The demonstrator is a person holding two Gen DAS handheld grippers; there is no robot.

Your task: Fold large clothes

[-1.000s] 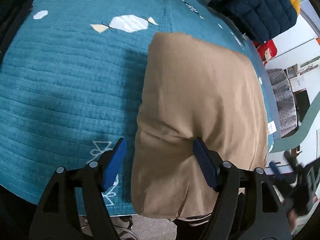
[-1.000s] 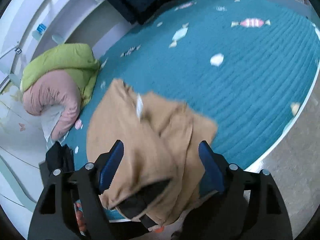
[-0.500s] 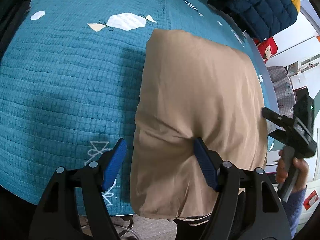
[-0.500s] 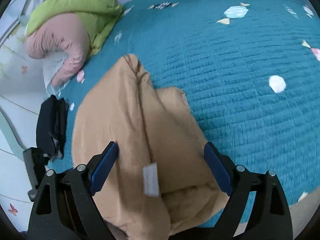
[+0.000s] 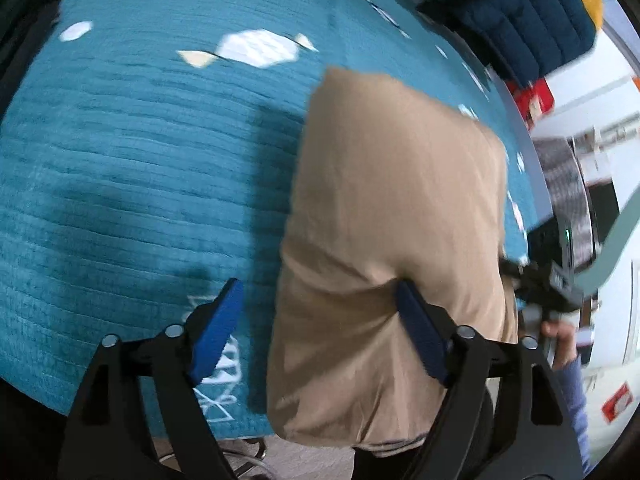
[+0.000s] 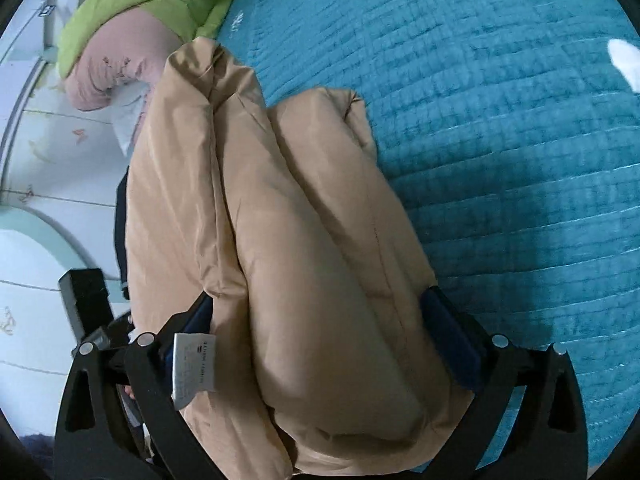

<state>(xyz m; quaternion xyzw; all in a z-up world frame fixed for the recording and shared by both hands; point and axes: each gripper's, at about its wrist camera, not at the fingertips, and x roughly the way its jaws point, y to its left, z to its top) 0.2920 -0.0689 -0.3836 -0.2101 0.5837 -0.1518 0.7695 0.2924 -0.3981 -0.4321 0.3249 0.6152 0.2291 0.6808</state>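
coat (image 6: 304, 240), tan and padded, lies folded at the near edge of the teal quilt (image 5: 140, 152), long axis running away from both tools. right gripper (image 6: 320, 320) straddles its near end, wide; left gripper (image 5: 320, 320) also wide, holding nothing.

A teal quilted bedspread (image 5: 140, 152) with candy motifs fills the scene, a green and pink bundle (image 6: 132, 24) lying near pale walls (image 6: 36, 152).

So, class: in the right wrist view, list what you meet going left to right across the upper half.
Pink padded garment → tan padded coat → teal quilted blanket.
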